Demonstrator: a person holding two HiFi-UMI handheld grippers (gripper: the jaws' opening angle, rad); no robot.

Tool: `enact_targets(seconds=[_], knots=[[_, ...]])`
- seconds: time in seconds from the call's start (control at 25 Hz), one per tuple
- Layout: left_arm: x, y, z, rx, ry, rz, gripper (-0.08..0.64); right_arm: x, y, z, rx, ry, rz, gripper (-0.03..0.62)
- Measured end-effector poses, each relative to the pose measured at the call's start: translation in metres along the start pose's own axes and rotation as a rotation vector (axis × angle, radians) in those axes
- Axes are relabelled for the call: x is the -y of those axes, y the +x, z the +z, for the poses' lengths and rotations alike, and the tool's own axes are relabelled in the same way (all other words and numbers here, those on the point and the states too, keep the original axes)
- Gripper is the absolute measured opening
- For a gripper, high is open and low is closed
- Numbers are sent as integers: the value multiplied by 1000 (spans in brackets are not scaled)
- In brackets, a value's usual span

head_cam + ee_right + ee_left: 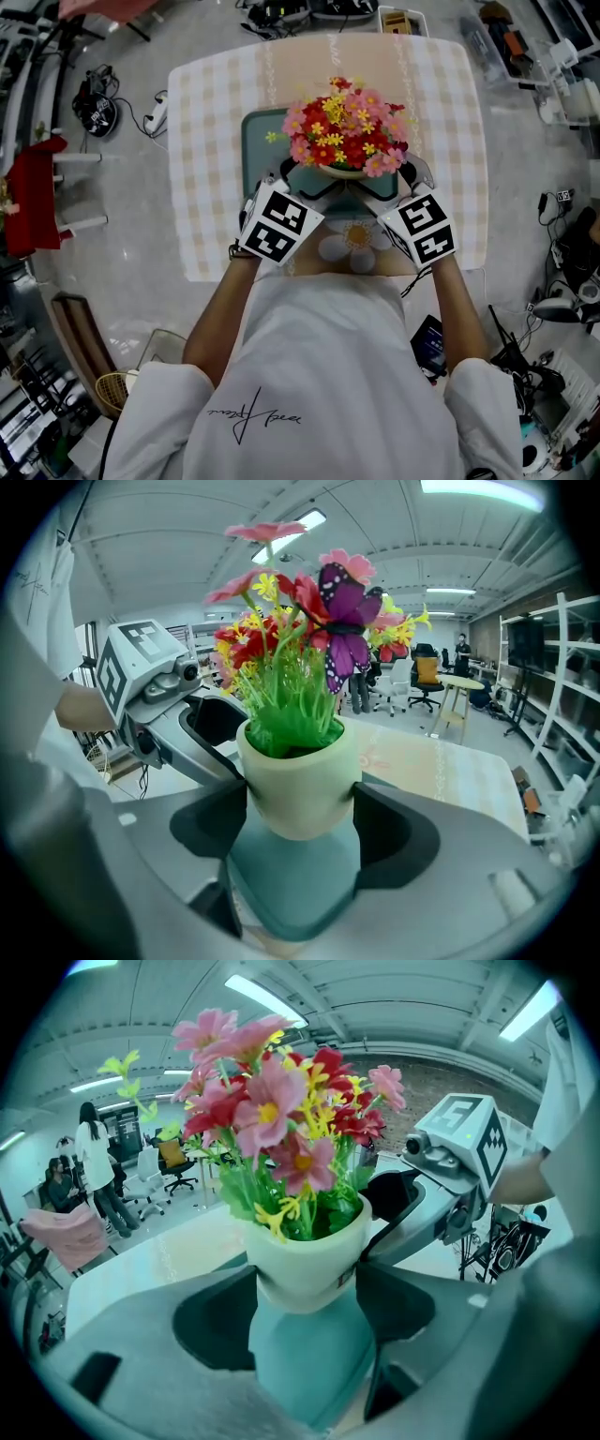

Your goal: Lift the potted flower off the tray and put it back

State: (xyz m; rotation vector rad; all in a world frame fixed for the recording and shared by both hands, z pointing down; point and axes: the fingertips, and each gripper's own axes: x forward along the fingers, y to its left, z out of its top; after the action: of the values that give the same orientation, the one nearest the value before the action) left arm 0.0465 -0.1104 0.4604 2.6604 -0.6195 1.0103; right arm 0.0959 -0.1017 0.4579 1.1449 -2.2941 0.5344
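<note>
Left: the left tool [305, 1283] has its two jaws part-open and pressed against opposite sides of the cream pot, low on its body. It grips only the pot.

Centre: the potted flower [345, 127], with red, pink and yellow blooms, is upright between the two tools. It sits over the near half of the green tray [262, 150]. The tray lies mid-tabletop [206, 141] on a checked cloth [450, 112]. In both gripper views the pot's rounded base shows with tray surface beneath it. It looks to be raised clear of the tray, though a light touch cannot be ruled out.

Right: the right tool [300, 808] mirrors the left, its jaws set to the pot's width and bearing on the pot's flanks. It holds nothing else.

Step in hand, as judged: the pot is carried in a two-tool hold above the tray, at the turn between the lift and the return.

Next move calls for lowering both tools together and level, straight down. That way the base lands flat inside the tray rim. Release should come only once the pot stands by itself, because uneven lowering or opening would likely tip the top-heavy blooms.
</note>
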Motion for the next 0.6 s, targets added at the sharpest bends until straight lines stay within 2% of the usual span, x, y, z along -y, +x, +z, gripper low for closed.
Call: enact_targets(seconds=[0.6], knots=[[-3, 23, -8, -19, -2, -10, 331, 12, 11, -14, -24, 14, -5, 359]])
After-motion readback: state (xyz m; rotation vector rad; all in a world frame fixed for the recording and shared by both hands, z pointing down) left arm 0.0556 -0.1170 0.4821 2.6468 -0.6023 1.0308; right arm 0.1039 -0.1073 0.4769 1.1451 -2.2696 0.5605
